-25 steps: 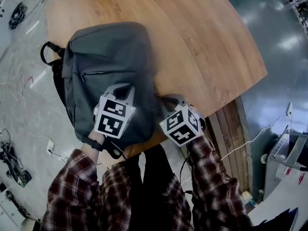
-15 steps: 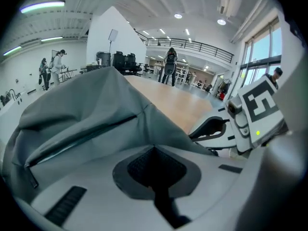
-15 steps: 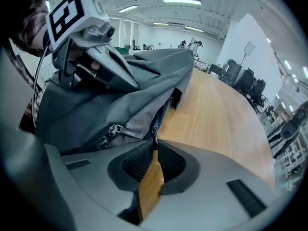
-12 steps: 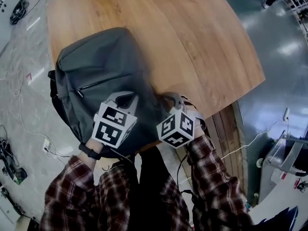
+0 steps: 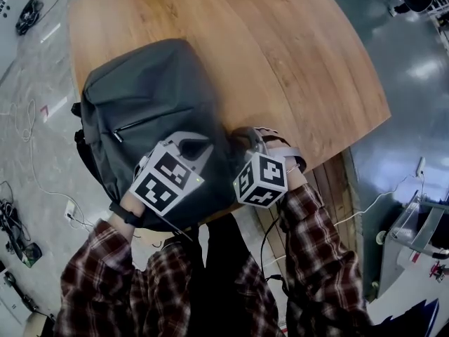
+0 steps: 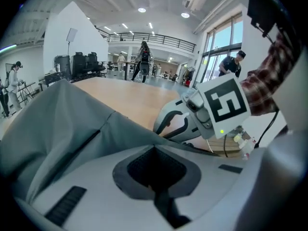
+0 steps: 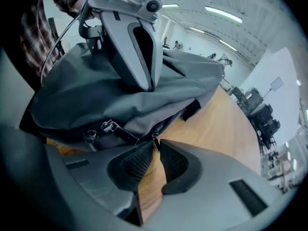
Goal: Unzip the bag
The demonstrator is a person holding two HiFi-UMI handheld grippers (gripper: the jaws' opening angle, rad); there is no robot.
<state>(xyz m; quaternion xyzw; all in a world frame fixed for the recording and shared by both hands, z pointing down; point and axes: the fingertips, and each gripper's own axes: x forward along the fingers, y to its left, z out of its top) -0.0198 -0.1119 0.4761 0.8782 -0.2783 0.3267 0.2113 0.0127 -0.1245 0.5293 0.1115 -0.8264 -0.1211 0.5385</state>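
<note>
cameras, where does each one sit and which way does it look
Head view: on the person's head, looking down at bag on table; sleeves, left claw, right claw show.
Left gripper view: on left claw, shut on the bag, facing right claw.
Right gripper view: on right claw, pinching the zipper pull, facing left claw.
All share the bag.

Straight ahead of the right gripper (image 7: 155,147) it's all bag (image 7: 96,95), bulging over the jaw tips with the left gripper (image 7: 140,73) planted on top, so nothing passes forward or above. Off to its right the bare table (image 7: 226,124) is wide open. Ahead of the left gripper, grey fabric fills low and left, the right gripper sits close on the right, and open table only starts beyond.
</note>
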